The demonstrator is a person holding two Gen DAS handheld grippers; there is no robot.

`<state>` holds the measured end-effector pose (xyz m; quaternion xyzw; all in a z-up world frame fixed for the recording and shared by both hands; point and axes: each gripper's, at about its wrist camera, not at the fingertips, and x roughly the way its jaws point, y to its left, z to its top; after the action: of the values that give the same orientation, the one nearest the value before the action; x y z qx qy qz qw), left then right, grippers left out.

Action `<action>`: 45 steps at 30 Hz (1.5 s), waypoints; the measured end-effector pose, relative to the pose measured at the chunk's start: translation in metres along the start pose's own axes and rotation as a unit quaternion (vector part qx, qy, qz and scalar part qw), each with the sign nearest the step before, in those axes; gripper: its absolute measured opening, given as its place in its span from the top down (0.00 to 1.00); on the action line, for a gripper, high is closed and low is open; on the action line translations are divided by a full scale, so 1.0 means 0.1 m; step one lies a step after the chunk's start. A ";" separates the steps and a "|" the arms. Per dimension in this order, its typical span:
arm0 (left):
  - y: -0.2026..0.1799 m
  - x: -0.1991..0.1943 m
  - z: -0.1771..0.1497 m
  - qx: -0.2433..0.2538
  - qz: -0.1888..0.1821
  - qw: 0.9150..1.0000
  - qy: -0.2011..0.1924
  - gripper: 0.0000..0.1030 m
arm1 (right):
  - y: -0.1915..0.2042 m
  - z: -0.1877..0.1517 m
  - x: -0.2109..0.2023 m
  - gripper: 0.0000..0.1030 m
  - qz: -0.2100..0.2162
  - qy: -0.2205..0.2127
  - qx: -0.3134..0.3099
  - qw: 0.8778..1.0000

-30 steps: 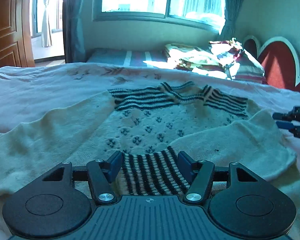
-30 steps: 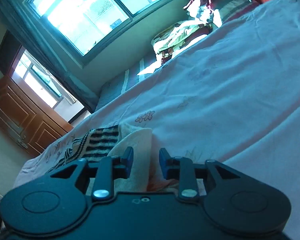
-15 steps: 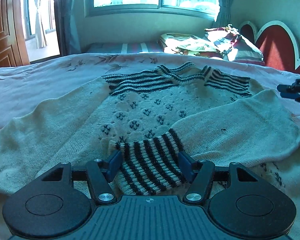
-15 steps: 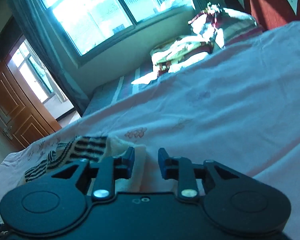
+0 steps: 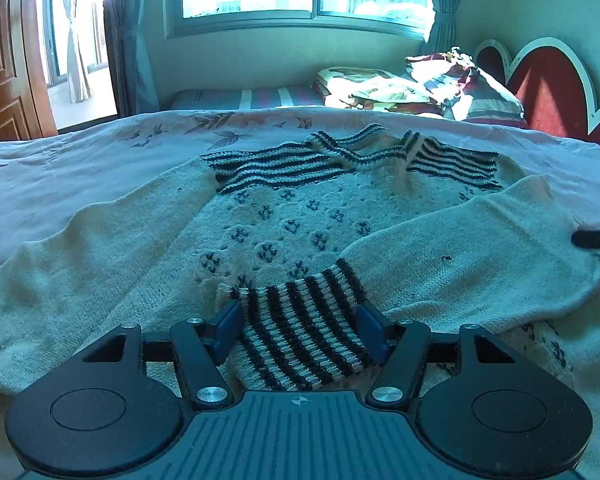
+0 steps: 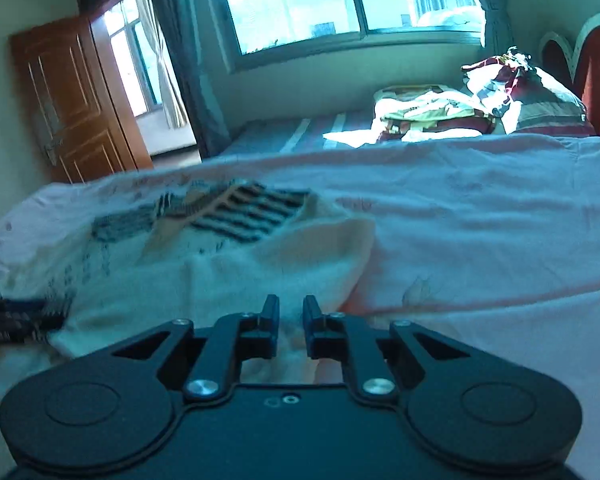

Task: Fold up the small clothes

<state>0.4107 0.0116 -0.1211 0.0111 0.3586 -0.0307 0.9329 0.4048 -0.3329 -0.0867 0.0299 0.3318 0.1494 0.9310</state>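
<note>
The left gripper (image 5: 298, 330) had its jaws spread wide, one on each side of the striped cuff (image 5: 300, 336) of a cream sweater (image 5: 284, 224), which lay flat on the pink bedsheet (image 5: 80, 168) with its right sleeve (image 5: 460, 264) folded across the chest. The right gripper (image 6: 291, 320) had jaws only narrowly parted, gripping nothing, poised over the sleeve's folded edge. Compared with half a second earlier, the right gripper's view had levelled and swung toward the sweater; the left jaws' spread was unchanged.
</note>
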 end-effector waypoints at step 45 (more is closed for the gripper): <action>0.34 -0.52 -0.23 -0.097 -0.007 0.994 -0.048 0.27 | 1.09 -0.23 -0.26 0.77 -0.005 -0.012 -0.017 1.000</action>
<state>0.3587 0.0489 -0.1034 -0.0832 0.3150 -0.0027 0.9454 0.3431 -0.2373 -0.0724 0.0144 0.3182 0.1495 0.9360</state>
